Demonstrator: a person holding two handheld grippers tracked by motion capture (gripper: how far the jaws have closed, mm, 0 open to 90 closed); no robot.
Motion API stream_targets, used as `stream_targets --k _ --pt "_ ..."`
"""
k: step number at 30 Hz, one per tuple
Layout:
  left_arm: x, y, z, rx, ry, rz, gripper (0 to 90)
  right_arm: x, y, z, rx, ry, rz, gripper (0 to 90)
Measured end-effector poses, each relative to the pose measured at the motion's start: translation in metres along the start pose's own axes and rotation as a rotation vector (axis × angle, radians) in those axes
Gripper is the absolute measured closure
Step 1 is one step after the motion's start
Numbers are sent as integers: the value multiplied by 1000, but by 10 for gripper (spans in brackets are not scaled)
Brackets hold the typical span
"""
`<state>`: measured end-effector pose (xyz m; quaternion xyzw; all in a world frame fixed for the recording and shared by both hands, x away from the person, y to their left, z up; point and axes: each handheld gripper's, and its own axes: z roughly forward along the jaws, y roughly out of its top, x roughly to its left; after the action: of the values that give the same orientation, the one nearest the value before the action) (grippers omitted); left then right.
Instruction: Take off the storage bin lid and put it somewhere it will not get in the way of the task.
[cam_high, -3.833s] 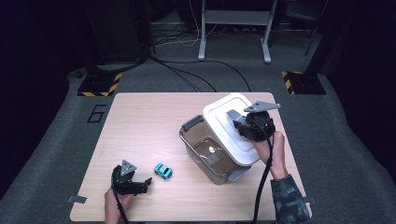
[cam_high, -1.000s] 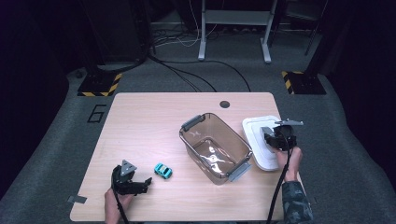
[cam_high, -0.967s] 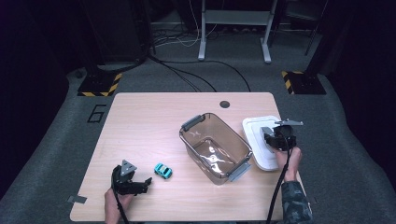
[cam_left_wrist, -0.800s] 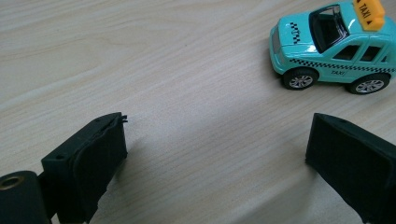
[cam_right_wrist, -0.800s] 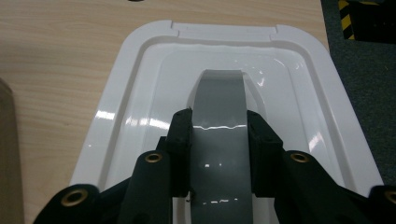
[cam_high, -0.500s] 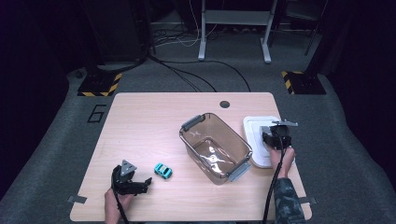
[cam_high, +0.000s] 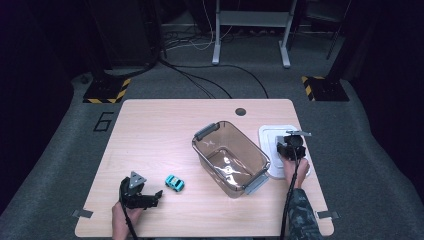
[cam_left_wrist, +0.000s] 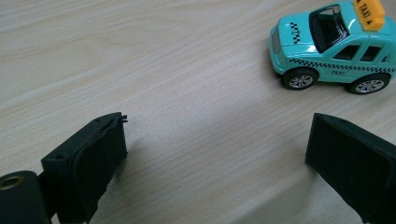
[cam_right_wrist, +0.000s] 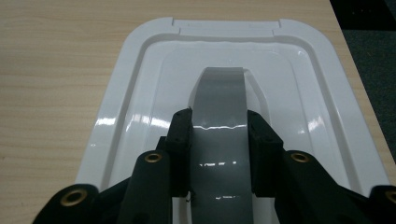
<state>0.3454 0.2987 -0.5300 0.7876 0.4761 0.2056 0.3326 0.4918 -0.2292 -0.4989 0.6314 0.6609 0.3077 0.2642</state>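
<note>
The right gripper (cam_high: 291, 145) has its jaws squeezed tight on the grey handle (cam_right_wrist: 219, 126) of the white lid (cam_high: 272, 137), and the lid lies flat on the table (cam_high: 150, 130), at the right side, just beside the brown see-through box (cam_high: 231, 157). The box stands open in the middle of the table. The left gripper (cam_high: 145, 199) rests low near the front edge with its jaws wide apart and nothing between them, and a little teal toy taxi (cam_left_wrist: 334, 44) sits just past them.
</note>
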Motion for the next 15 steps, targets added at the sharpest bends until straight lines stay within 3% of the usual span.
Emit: stream_targets --k 4,9,12,15 --pt "0 0 0 1 -1 0 48 0 0 0 -1 -4 -10 631" --pt "0 0 0 1 -1 0 48 -5 -1 -3 4 8 18 334" --pt "0 0 0 1 -1 0 48 -8 -2 -7 1 31 31 257" --pt "0 0 0 1 -1 0 48 -11 -3 -18 17 89 37 169"
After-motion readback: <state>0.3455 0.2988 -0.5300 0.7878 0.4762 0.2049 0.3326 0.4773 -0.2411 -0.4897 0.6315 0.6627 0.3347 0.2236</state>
